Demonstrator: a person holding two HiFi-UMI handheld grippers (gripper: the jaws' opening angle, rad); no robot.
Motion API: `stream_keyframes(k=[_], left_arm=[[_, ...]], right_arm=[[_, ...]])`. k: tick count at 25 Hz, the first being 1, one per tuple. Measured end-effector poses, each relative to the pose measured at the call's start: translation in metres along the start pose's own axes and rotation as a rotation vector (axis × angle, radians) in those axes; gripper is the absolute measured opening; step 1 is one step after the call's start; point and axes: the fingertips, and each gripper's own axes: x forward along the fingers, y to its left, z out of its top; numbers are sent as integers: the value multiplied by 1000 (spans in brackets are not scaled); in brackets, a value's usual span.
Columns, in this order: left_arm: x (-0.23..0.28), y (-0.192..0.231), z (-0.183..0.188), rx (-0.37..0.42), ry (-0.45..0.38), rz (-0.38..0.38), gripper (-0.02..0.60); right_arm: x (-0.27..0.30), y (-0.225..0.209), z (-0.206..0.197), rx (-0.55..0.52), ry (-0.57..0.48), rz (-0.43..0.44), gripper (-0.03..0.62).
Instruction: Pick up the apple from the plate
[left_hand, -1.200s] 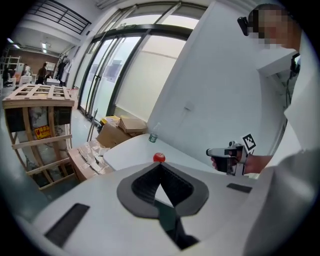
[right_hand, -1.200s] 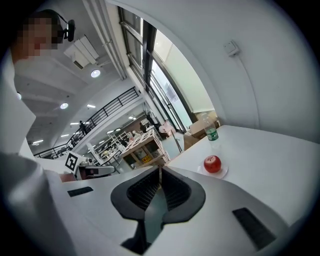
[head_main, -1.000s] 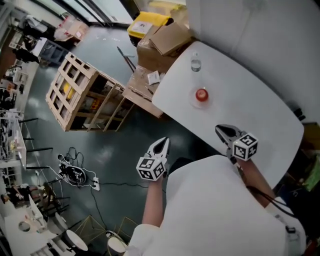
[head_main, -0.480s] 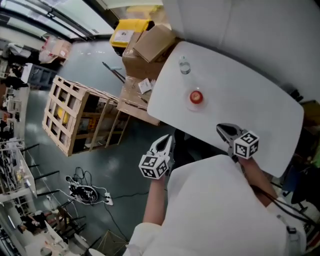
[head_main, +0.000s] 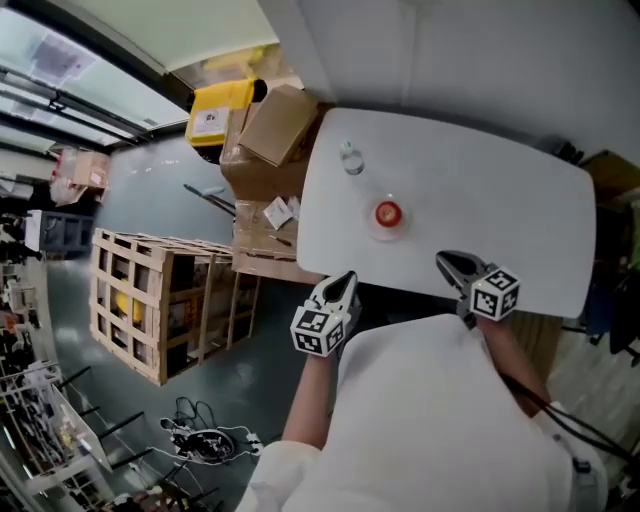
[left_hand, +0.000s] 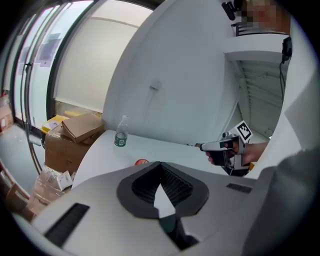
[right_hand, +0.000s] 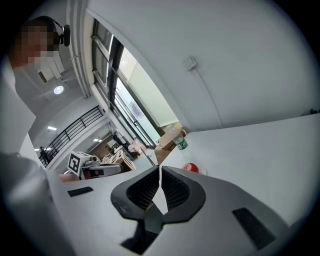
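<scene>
Apple not yet picked up
Left gripper (head_main: 345, 279) and right gripper (head_main: 443, 260) hover closed, empty, by the counter's (head_main: 500, 190) near edge; the apple (head_main: 388, 212) sits untouched on its plate (head_main: 374, 230).

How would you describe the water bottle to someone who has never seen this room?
Find the big white table by the wall. At its corner nearest the cardboard boxes stands the water bottle. It is clear and upright with a green label, unlike the red apple on the plate nearby.
</scene>
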Motion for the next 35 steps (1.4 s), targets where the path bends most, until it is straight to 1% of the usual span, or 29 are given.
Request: stream_keyframes(k=[4,8,13,16,17,19,21,26,30,32,35], left_arm=[[18,13,-1,53,57,-61,2],[41,22,-2,90,91,-127,3],[67,27,-3,147,128,-206,5],[86,30,1,185,144,-243,7],[93,31,2,199,151,-251,17],[107,31,3,230,172,-269,62],[121,30,3,254,195,-286,88],[155,32,-4,297,254,-301,127],[184,40,-15,297,290,-282,138],[197,46,-23,304,310,-270,167],[212,50,-32,318,354,-249,238]], right_arm=[[-4,2,-5,45,-28,-69,38],[-10,-1,-10,84,-46,-128,38],[-19,-1,-27,144,-72,-213,38],[-18,0,-35,179,-79,-244,38],[-17,1,-37,188,-79,-250,38],[-17,4,-39,199,-83,-262,38],[-19,6,-41,209,-91,-274,38],[-28,10,-50,252,-111,-317,38],[-35,5,-60,294,-116,-362,38],[-39,3,-64,317,-122,-380,38],[-40,3,-69,346,-128,-392,38]])
